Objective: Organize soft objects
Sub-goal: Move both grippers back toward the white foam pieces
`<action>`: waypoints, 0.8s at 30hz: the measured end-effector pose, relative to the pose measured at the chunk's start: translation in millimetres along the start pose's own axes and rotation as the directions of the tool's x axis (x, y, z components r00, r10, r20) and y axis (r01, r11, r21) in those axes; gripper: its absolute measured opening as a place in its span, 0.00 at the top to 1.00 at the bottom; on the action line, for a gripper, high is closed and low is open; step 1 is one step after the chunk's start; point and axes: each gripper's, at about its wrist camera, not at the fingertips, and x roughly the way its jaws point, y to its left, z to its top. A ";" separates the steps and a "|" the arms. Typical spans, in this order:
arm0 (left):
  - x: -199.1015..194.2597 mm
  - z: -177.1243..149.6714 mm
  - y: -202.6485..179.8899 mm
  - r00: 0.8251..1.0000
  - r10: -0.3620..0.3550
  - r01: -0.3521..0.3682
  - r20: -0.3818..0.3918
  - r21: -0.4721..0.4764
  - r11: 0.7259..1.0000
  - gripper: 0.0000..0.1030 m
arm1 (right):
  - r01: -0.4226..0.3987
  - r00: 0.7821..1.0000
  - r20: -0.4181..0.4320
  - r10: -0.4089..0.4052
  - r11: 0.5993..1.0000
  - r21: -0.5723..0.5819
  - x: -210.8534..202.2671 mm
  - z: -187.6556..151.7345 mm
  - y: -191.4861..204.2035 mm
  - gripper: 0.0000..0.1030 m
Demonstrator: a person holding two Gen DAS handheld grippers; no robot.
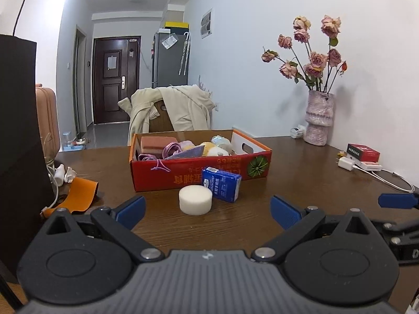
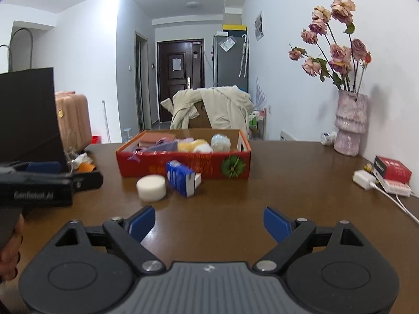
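Note:
A white round sponge (image 1: pixel 195 199) and a blue tissue pack (image 1: pixel 222 187) lie on the brown table (image 1: pixel 301 180) in front of a red cardboard box (image 1: pixel 199 172) that holds several soft things. My left gripper (image 1: pixel 208 211) is open and empty, just short of the sponge. My right gripper (image 2: pixel 209 223) is open and empty, farther back and to the right of the sponge (image 2: pixel 151 187) and the tissue pack (image 2: pixel 182 178). The box also shows in the right wrist view (image 2: pixel 183 167). The left gripper appears at the left edge there (image 2: pixel 36 180).
A vase of dried roses (image 1: pixel 319 117) stands at the back right by the wall. A red packet (image 1: pixel 362 152), a white charger (image 1: pixel 346 162) and its cable lie at the right edge. A black bag (image 1: pixel 18 144) and an orange cloth (image 1: pixel 80 195) are at the left.

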 end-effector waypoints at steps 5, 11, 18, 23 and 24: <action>-9.7 -1.4 -0.7 1.000 -0.004 0.004 0.009 0.001 1.000 0.00 | -0.016 1.000 0.009 0.016 1.000 0.005 -15.5 -8.6 8.8 0.13; -0.6 -1.6 3.8 1.000 0.014 -0.014 -0.002 -0.019 1.000 0.00 | -0.044 0.999 0.010 0.044 0.999 0.017 -5.9 -3.9 4.7 0.17; 46.7 4.7 5.3 0.999 0.039 -0.040 -0.019 -0.022 0.999 0.00 | -0.085 0.996 -0.032 0.089 0.990 0.111 45.6 15.4 -30.8 0.29; 97.2 4.9 11.4 0.996 0.072 -0.074 -0.057 -0.032 0.997 0.00 | -0.113 0.989 -0.080 0.127 0.980 0.162 106.9 31.6 -53.1 0.35; 107.1 4.3 13.5 0.995 0.081 -0.084 -0.065 -0.035 0.996 0.00 | -0.119 0.987 -0.090 0.137 0.977 0.175 118.9 34.1 -57.0 0.37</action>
